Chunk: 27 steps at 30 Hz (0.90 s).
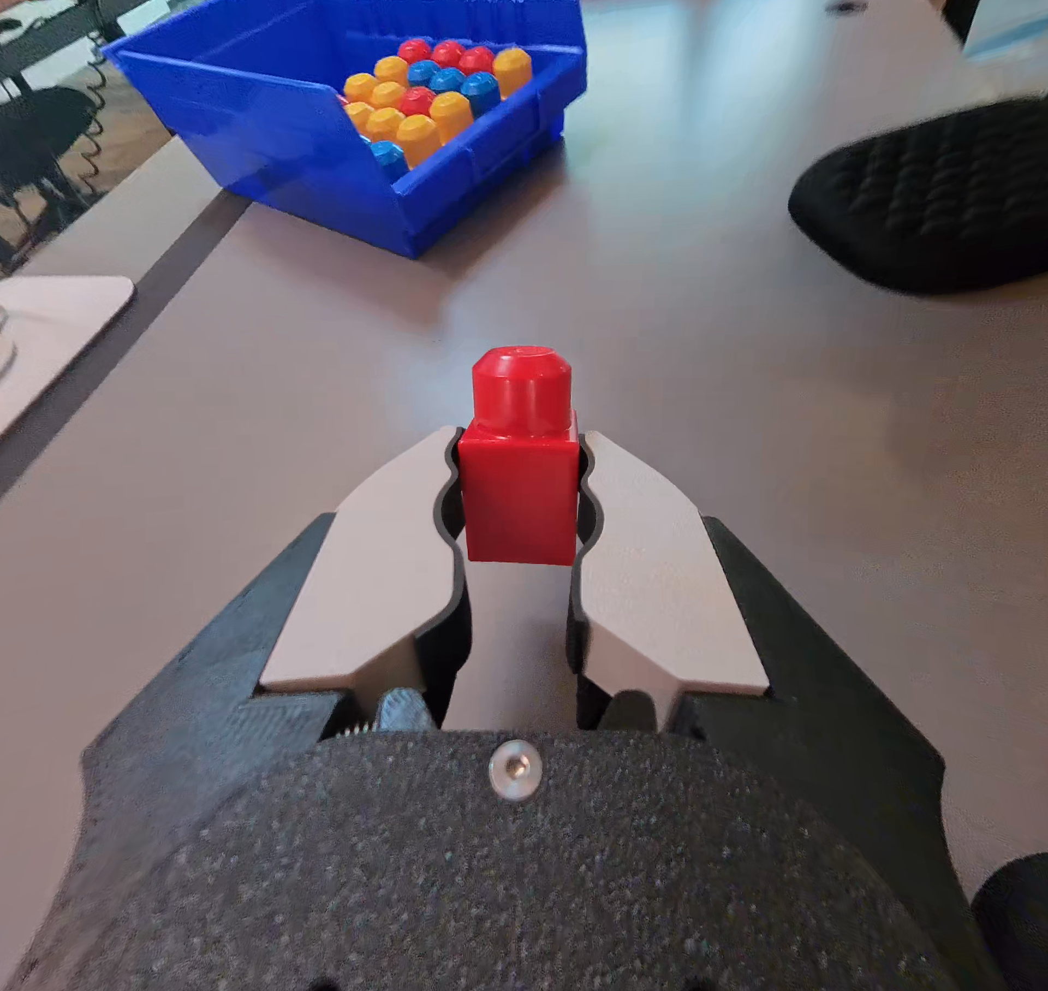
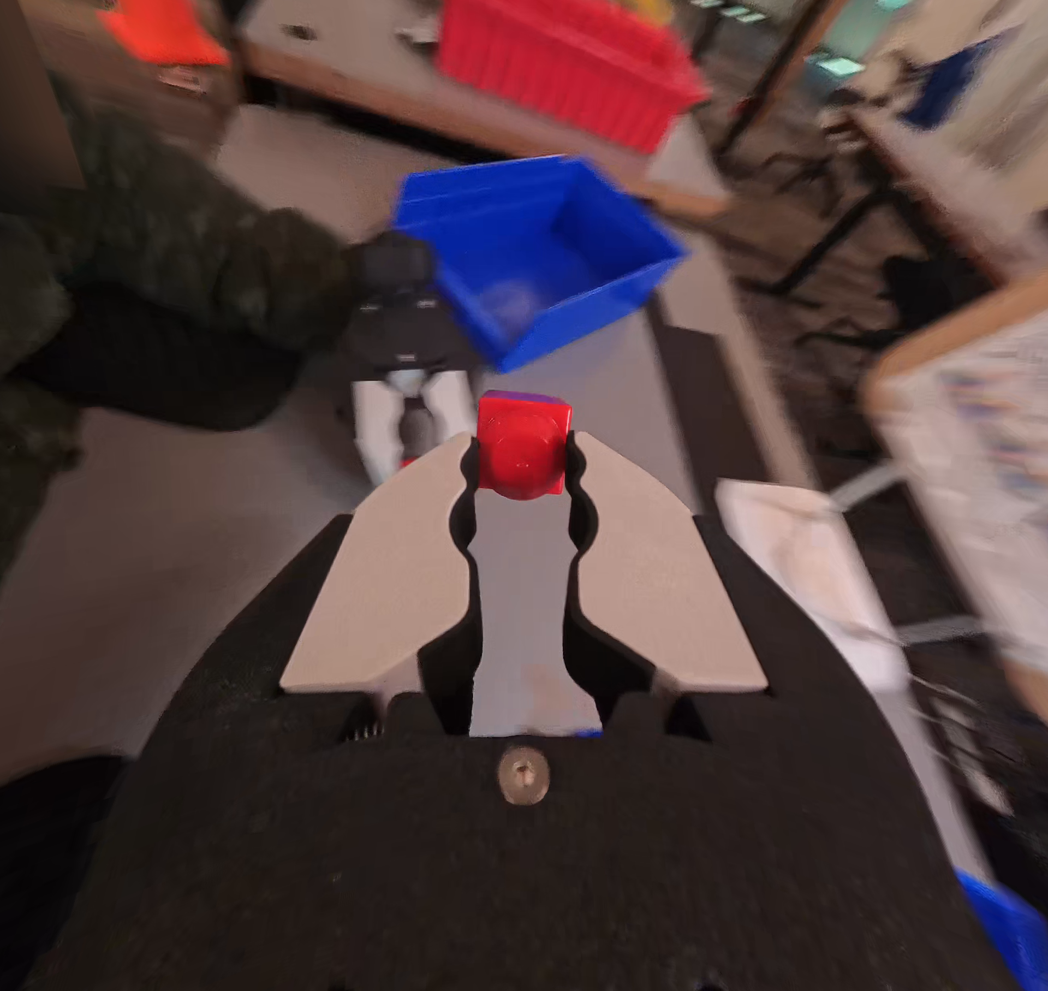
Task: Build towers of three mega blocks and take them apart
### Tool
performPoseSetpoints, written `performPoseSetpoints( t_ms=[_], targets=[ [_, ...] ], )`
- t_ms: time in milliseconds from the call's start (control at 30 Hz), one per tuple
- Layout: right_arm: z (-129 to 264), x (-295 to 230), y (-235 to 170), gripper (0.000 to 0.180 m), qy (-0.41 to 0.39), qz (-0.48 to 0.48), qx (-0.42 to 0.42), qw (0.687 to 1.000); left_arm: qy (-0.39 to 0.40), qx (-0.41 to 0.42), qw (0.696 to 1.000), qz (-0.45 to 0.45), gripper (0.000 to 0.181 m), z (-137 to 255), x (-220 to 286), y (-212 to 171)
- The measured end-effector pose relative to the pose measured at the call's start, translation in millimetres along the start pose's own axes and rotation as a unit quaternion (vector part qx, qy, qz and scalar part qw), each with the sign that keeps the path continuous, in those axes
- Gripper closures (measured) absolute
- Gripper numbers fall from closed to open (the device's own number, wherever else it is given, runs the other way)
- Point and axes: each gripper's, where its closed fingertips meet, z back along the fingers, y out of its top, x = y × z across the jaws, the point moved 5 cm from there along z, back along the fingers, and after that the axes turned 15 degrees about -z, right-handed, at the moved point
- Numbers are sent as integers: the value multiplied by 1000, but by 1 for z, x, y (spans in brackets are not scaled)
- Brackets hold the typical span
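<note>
A red block [image 1: 519,487] stands upright at frame centre, clamped by the left tool [image 1: 519,453] over the grey-brown counter [image 1: 737,453]. The right tool [image 2: 520,444] pinches another red block [image 2: 522,456]. A blue bin [image 1: 238,113] of blocks sits upper left; an office chair [image 1: 39,130] stands beyond.

red block [image 1: 519,501], blue bin [image 1: 238,107] of red, yellow, blue blocks [image 1: 431,98].

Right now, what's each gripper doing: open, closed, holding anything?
Left gripper: closed on an upright red block.
Right gripper: closed on a second red block, seen stud-first.
</note>
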Motion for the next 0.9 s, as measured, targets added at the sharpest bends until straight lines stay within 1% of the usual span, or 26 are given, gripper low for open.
performPoseSetpoints(
  t_ms=[33,67,100,133,200,233,300,367,433,500,633,733,833,900],
  targets=[
    [17,22,9,151,-63,19,0,998,3,7,1000,15,144,1,-4,1],
    [32,46,11,150,-132,38,-27,990,6,13,1000,23,144,1,-6,1],
    [46,74,6,150,-202,48,-70,976,9,13,999,27,144,2,-7,1],
    [59,104,-6,150,-263,49,-119,956,15,12,999,27,145,2,-8,1],
    [80,156,-46,150,-330,5,-226,916,19,12,1000,21,145,2,-7,1],
    [88,178,-71,150,-351,-23,-268,897,19,11,1000,18,144,1,-5,2],
    [96,208,-125,150,-355,-83,-338,868,21,6,1000,11,145,-1,-4,1],
    [98,226,-172,150,-347,-128,-382,847,19,4,1000,10,145,-2,-3,0],
    [96,235,-208,150,-325,-173,-413,833,15,5,1000,15,144,-3,-3,-2],
    [92,242,-233,150,-305,-193,-433,826,11,3,1000,18,145,-4,-3,-6],
    [77,245,-247,150,-228,-255,-415,843,0,6,1000,19,145,-7,0,-7],
    [68,245,-248,150,-184,-274,-389,860,-7,7,1000,17,145,-9,2,-7],
    [68,246,-249,150,-167,-280,-372,869,-12,7,1000,18,145,-11,4,-8],
    [70,245,-251,150,-163,-288,-366,870,-13,5,1000,19,145,-11,4,-9]
  ],
)
